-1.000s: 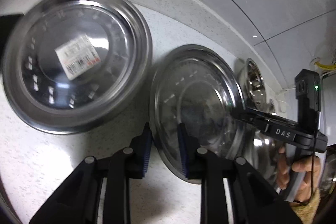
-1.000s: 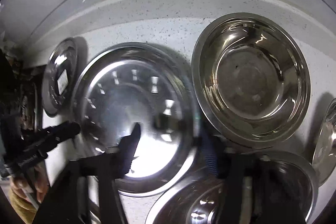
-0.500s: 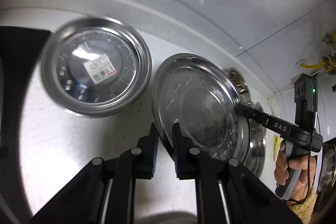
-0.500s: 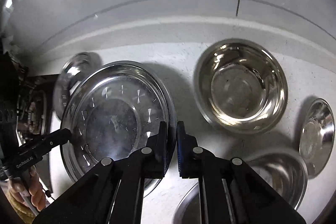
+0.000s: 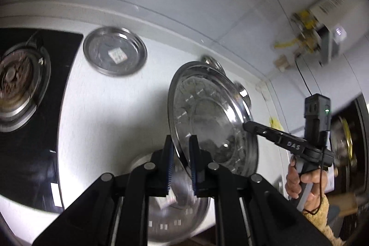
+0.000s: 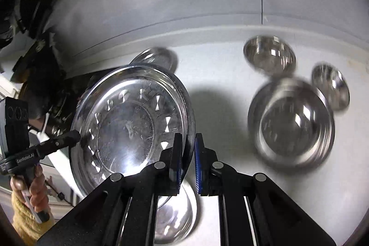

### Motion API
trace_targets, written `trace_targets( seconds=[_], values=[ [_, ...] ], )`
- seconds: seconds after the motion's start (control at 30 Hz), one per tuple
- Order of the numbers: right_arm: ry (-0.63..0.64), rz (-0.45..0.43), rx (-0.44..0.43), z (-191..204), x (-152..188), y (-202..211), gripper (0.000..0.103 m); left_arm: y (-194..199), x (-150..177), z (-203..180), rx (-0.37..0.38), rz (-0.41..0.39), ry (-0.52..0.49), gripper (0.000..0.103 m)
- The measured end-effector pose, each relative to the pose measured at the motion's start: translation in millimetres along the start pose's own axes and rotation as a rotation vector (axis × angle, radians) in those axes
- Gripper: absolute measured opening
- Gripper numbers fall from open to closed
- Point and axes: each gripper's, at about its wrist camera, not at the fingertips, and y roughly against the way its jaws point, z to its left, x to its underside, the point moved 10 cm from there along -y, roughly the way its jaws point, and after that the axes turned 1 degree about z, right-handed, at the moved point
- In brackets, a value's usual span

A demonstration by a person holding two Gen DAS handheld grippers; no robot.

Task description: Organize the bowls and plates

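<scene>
A large steel plate (image 5: pixel 207 117) hangs tilted above the white counter, held by both grippers at opposite rims. My left gripper (image 5: pixel 181 151) is shut on its near-left rim, and the rim runs between the blue pads. My right gripper (image 6: pixel 187 153) is shut on the plate (image 6: pixel 129 121) at its right rim. Each view shows the other gripper's tip on the far rim: the right gripper (image 5: pixel 248 125) and the left gripper (image 6: pixel 73 136). A second plate with a white sticker (image 5: pixel 115 51) lies flat at the back left.
A black stove with a burner (image 5: pixel 13 77) lies to the left. Steel bowls (image 6: pixel 269 54), (image 6: pixel 293 121), (image 6: pixel 332 87) stand on the counter to the right. Another steel dish (image 5: pixel 175 211) sits under the grippers. A tiled wall rises behind. A person's hand (image 5: pixel 304 179) holds the right gripper.
Both grippers closed on the large plate's rims and raised it off the counter. The stickered plate and the bowls now look smaller and farther below.
</scene>
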Motion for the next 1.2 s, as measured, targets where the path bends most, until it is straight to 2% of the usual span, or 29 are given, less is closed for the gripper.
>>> trace_targets(
  seconds=[0.2,0.4,0.6,0.93,1.2],
  values=[
    [-0.076,0.055,-0.006,0,84,-4,0.009,-7,65,5,0.013,0.095,-0.016,0.011],
    [-0.13,0.112,0.025,-7,130,-29,0.01,-35,99,37,-0.001,0.181,0.02,0.011],
    [-0.18,0.125,0.05,-10,147,-41,0.01,-48,105,45,0.003,0.209,0.016,0.011],
    [-0.219,0.071,0.074,-11,155,-48,0.01,-61,100,52,0.011,0.205,-0.036,0.011],
    [-0.197,0.078,0.08,-16,158,-51,0.01,-75,109,58,-0.016,0.22,-0.021,0.011]
  ],
)
